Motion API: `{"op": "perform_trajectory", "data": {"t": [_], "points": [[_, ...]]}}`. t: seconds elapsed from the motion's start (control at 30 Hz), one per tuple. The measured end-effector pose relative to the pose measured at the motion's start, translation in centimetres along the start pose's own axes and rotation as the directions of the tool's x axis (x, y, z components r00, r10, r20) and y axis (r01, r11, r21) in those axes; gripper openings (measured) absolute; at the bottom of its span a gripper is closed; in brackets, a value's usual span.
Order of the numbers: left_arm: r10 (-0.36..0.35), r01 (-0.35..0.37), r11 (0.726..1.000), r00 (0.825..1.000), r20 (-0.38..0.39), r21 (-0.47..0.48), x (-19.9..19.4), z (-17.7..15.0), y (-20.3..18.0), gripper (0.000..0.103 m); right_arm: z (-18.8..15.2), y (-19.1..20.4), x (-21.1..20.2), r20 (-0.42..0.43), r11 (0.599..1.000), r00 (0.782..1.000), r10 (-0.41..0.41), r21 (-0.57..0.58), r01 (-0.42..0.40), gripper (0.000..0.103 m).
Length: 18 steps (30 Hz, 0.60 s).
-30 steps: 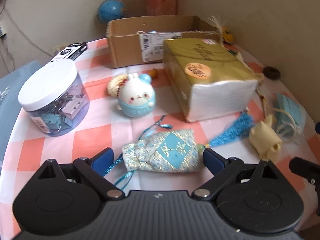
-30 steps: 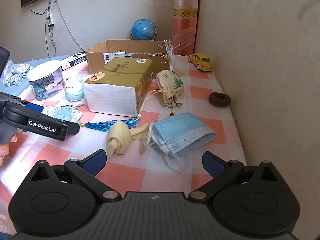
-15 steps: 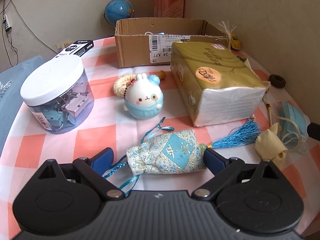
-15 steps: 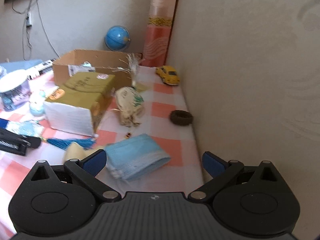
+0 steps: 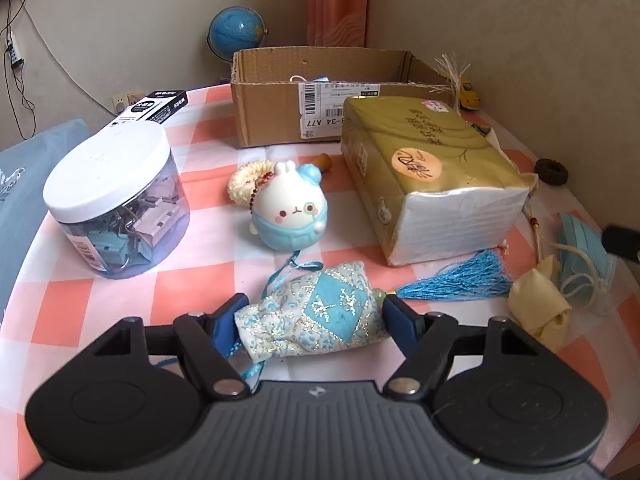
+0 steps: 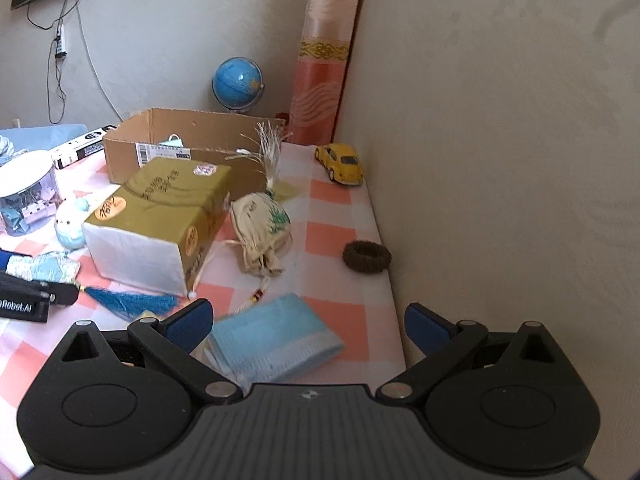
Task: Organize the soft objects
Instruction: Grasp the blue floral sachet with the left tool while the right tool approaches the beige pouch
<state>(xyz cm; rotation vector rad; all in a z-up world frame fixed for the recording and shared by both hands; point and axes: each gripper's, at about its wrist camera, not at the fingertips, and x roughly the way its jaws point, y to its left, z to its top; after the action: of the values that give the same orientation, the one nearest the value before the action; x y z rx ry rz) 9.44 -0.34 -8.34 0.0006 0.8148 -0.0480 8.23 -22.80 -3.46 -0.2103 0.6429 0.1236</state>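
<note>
A blue brocade sachet (image 5: 320,316) with a blue tassel (image 5: 452,280) lies on the checked tablecloth. My left gripper (image 5: 313,306) is closing around it, and both blue pads touch its ends. The sachet (image 6: 44,268) also shows at the left edge of the right wrist view. My right gripper (image 6: 308,320) stands open over a stack of blue face masks (image 6: 276,340), with nothing pressed between its fingers. A beige drawstring pouch (image 6: 262,232) and a cream knotted cloth (image 5: 538,312) lie nearby. An open cardboard box (image 5: 272,120) stands at the back.
A gold tissue pack (image 5: 424,168) fills the table's middle, with a bunny squishy (image 5: 292,212) and a jar of clips (image 5: 116,200) to its left. A yellow toy car (image 6: 340,162) and a brown hair tie (image 6: 366,256) sit by the right wall.
My left gripper's jaws have narrowed until the pads meet the sachet's ends. The right gripper has swung toward the wall and now hangs over the masks.
</note>
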Motion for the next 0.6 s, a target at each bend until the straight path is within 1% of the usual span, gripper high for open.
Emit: {"op": "perform_trajectory", "data": {"t": [0.2,0.3,0.37,0.47,0.6], "points": [[-0.009,0.009,1.000,1.000,-0.007,0.009,-0.1,0.0,0.5,0.073,1.7,0.0,1.7,0.009,0.999,0.999,0.043,0.007,-0.043,0.103],[-0.013,0.013,1.000,1.000,-0.010,0.015,0.0,0.0,0.6,0.073,2.6,-0.2,2.9,0.012,0.998,0.998,0.066,0.016,-0.066,0.101],[-0.016,0.017,1.000,1.000,-0.010,0.022,0.0,0.0,0.6,0.073,3.4,-0.4,3.8,0.010,0.997,0.997,0.077,0.026,-0.077,0.097],[-0.020,0.020,1.000,1.000,-0.012,0.023,0.1,0.1,0.7,0.073,4.3,-0.8,5.1,0.000,0.994,0.995,0.103,0.048,-0.103,0.093],[-0.021,0.022,1.000,1.000,-0.012,0.020,0.2,0.2,0.7,0.073,5.1,-1.0,7.5,-0.044,0.991,0.992,0.117,0.067,-0.114,0.088]]}}
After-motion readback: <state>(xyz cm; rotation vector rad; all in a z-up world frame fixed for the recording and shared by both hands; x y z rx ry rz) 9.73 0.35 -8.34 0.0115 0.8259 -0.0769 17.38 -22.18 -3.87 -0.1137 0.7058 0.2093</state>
